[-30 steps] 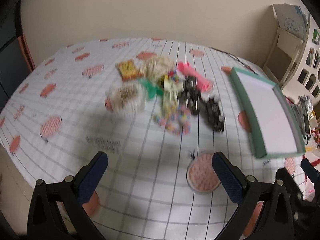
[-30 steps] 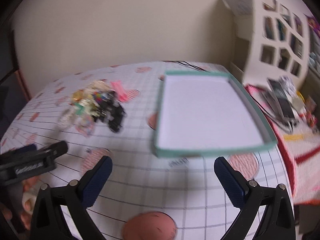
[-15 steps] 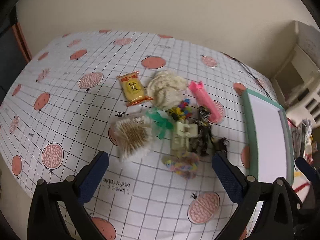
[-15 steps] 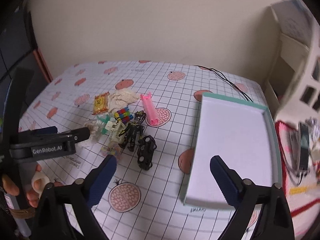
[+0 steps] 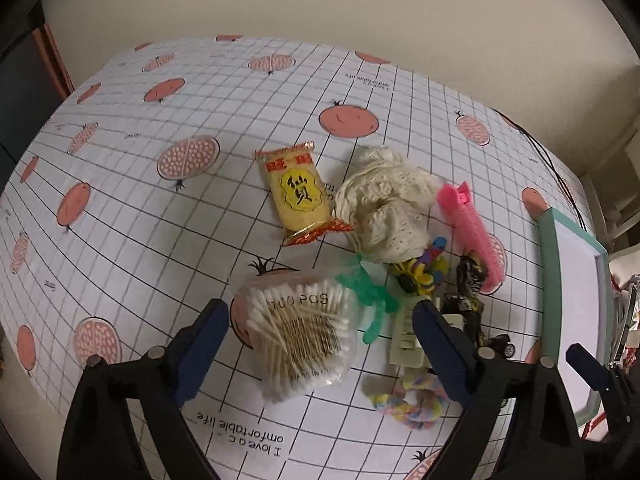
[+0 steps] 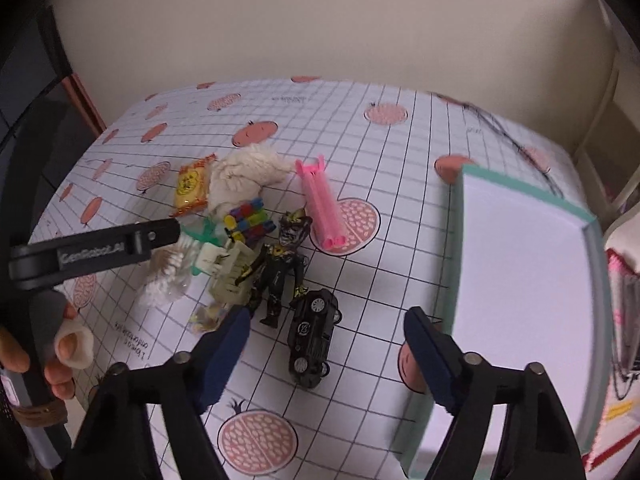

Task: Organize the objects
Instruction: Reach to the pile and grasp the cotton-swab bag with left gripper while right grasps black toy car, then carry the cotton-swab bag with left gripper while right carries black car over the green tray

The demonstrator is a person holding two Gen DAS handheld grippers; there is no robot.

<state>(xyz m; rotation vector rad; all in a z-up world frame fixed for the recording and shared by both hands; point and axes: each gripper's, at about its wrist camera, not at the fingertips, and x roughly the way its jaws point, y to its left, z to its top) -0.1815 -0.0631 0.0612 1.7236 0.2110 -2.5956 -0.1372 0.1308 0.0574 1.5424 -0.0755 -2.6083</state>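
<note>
1. Closer now on both sides: since a second ago the pile has swelled in both views, and both pairs of jaws have just been closing a little, with nothing clamped yet.

2. Left wrist view: my left gripper hangs over the cotton swab pack, jaws apart and straddling it, pads not pressing. I'd say the pack is my pick; best to settle lower, centre it, and squeeze gently, since that soft bag may slip. Count here: one yellow snack packet, one cream cloth, one pink clip, one pastel hair tie, one green ribbon.

3. Right wrist view: my right gripper is also spread, the black toy car lying between the tips, untouched. One dark action figure lies just beside it, one stack of coloured blocks beyond. One teal tray waits empty at the right, well apart from the pile; likely the destination.
</note>
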